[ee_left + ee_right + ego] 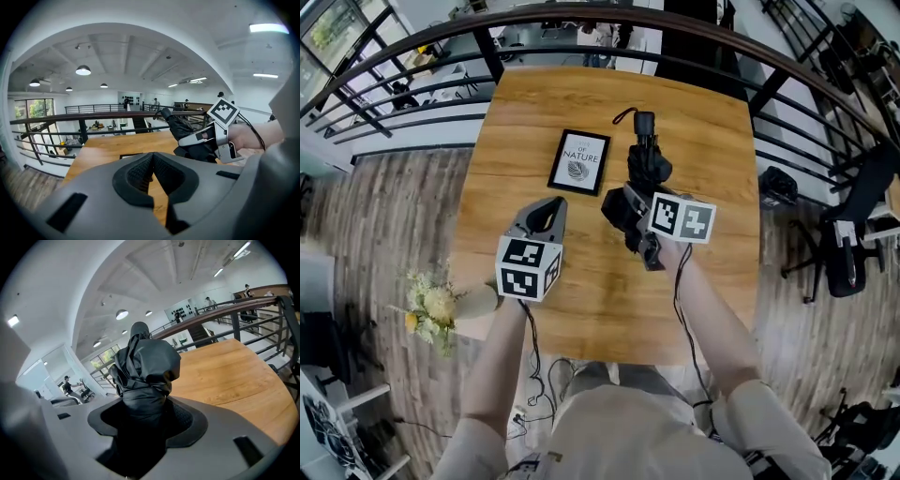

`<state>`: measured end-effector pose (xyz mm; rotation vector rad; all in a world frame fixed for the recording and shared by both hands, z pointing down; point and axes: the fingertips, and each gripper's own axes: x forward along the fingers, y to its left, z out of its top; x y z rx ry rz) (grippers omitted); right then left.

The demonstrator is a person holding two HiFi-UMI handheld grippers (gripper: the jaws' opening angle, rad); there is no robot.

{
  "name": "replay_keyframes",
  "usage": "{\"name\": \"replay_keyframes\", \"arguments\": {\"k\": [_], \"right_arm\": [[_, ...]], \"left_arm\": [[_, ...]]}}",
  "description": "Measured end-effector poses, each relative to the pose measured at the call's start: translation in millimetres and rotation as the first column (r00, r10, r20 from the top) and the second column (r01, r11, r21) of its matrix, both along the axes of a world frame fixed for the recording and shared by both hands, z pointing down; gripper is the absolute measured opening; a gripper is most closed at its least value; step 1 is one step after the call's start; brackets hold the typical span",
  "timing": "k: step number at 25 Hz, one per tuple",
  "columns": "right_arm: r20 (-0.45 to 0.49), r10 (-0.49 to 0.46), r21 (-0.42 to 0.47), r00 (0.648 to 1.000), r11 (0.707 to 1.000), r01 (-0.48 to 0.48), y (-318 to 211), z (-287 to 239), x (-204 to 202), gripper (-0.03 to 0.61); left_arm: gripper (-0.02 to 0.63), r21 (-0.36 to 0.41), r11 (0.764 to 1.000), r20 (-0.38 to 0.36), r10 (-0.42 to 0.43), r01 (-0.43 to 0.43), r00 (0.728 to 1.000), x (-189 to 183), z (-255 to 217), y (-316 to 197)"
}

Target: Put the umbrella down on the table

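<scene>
Folded black umbrella point(645, 167) — centre frame, over the counter point(722, 141), pinched by right hand-held gripper point(630, 214); left hand-held gripper point(546, 217) pressed together, empty — lower level, rest flat, then release.

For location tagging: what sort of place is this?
Probably an open-plan office mezzanine: a wooden table beside a black railing, an office chair on the plank floor, and pendant lamps under a high white ceiling.
</scene>
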<state>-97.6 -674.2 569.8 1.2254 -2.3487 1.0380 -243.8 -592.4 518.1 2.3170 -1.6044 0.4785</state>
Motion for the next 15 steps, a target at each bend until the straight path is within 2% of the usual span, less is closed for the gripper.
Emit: {"name": "replay_keyframes", "arguments": {"k": [2,6,11,15], "right_arm": [[-0.019,0.007,-0.043,1.0,0.999,-0.008,-10.7,29.1,-0.8,0.27],[0.008,0.05,-0.124,0.999,0.991,-0.048,-27.5,80.4,-2.2,0.27],[-0.04,0.037,-0.19,0.999,0.981,-0.044,-37.6,131.9,-6.4,0.271],[-0.056,0.055,-0.251,0.997,0.966,-0.068,-43.9,163.7,-9.6,0.272]], "left_arm": [[0.017,-0.041,0.999,-0.033,-0.005,0.004,0.999,0.8,22.7,-8.8],[0.017,-0.091,0.995,-0.067,0.028,-0.034,0.997,7.2,55.2,-19.7],[0.017,-0.131,0.991,-0.137,-0.059,0.04,0.989,-6.7,73.6,-29.0],[0.017,-0.161,0.986,-0.131,-0.061,0.039,0.99,-6.0,90.3,-30.2]]}}
